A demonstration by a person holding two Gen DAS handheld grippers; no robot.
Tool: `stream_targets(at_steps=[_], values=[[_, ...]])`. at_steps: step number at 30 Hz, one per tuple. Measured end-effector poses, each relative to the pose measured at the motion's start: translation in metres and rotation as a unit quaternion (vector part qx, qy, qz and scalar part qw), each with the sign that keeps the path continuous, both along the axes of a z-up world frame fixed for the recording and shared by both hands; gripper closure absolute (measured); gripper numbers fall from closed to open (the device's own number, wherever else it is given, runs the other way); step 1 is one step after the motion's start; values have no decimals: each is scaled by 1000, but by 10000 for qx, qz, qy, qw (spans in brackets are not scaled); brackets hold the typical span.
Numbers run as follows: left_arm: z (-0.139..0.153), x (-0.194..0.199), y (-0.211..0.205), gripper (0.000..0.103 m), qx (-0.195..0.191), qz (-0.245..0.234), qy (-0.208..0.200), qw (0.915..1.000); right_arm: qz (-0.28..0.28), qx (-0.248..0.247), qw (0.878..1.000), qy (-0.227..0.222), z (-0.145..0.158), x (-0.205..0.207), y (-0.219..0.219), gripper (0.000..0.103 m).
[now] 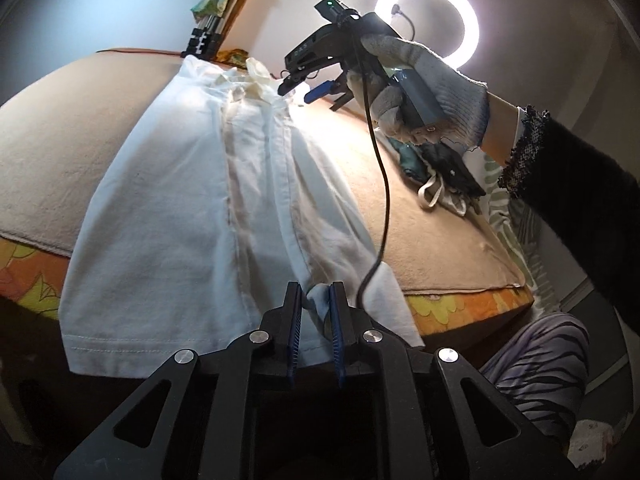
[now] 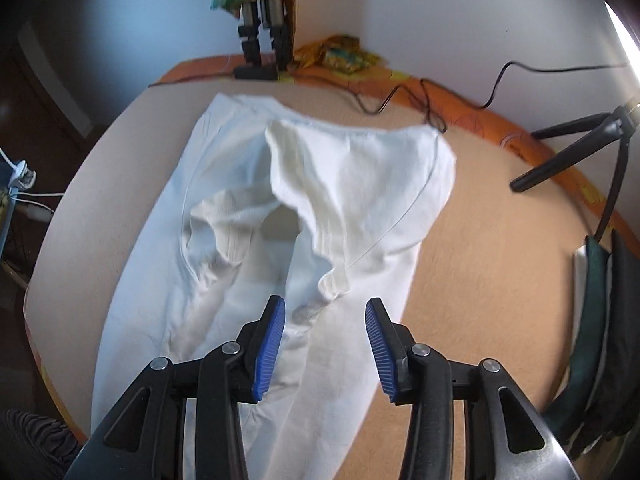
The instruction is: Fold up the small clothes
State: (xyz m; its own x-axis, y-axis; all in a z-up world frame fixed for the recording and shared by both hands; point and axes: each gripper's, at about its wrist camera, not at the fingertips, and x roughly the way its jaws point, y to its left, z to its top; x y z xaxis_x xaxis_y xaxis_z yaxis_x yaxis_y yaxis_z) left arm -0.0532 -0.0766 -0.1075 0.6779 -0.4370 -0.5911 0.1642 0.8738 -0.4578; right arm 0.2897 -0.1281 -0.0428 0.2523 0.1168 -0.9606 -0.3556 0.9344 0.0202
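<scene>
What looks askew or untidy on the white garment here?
The white cotton garment has its far sleeve end flopped back over the body, rumpled, not flat. Its near corner is bunched in the left tongs.

Matt white cotton garment (image 2: 224, 240) lies on a fuzzy tan blanket (image 2: 480, 272).

Your left gripper (image 1: 316, 300) covers the corner of the white garment (image 1: 192, 216) it pinches, so you can't see how much cloth sits between the pads. Its hem drops over the table edge (image 1: 460, 304) and out of sight. In the right wrist view, the dark pile of clothes (image 2: 600, 320) is cut off by the right border; what pieces it holds, you can't tell. The garment's far end there is smeared by blur.
</scene>
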Motion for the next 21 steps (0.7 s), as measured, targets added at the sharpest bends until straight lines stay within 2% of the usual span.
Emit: stream_targets(at_steps=[2, 3, 4, 6, 7, 13, 17, 19, 21], values=[[-2, 1, 0, 91, 3, -24, 19, 10000, 28, -86, 10000, 6, -8, 0, 8, 68], [-3, 1, 1, 91, -11, -3, 11, 10000, 36, -173, 9998, 9, -10, 0, 10, 82], [-3, 0, 1, 91, -32, 12, -15, 10000, -6, -271, 9996, -5, -13, 2, 13, 90], [-4, -1, 3, 94, -77, -2, -30, 10000, -59, -342, 9994, -33, -13, 4, 16, 100], [-4, -2, 5, 95, -98, -7, -53, 9999, -54, -345, 9994, -76, -11, 5, 18, 101], [-5, -7, 8, 95, -76, 7, -28, 10000, 167, -274, 9992, -248, -3, 4, 45, 102], [-6, -11, 11, 95, 0, 66, -13, 10000, 242, -102, 9997, 17, -23, 8, 62, 100], [-4, -13, 13, 95, 13, 63, -12, 10000, 328, -117, 9993, -101, -26, 6, 67, 91], [3, -19, 15, 95, 127, 39, -60, 9999, 235, 41, 9997, -83, -20, 4, 63, 70]])
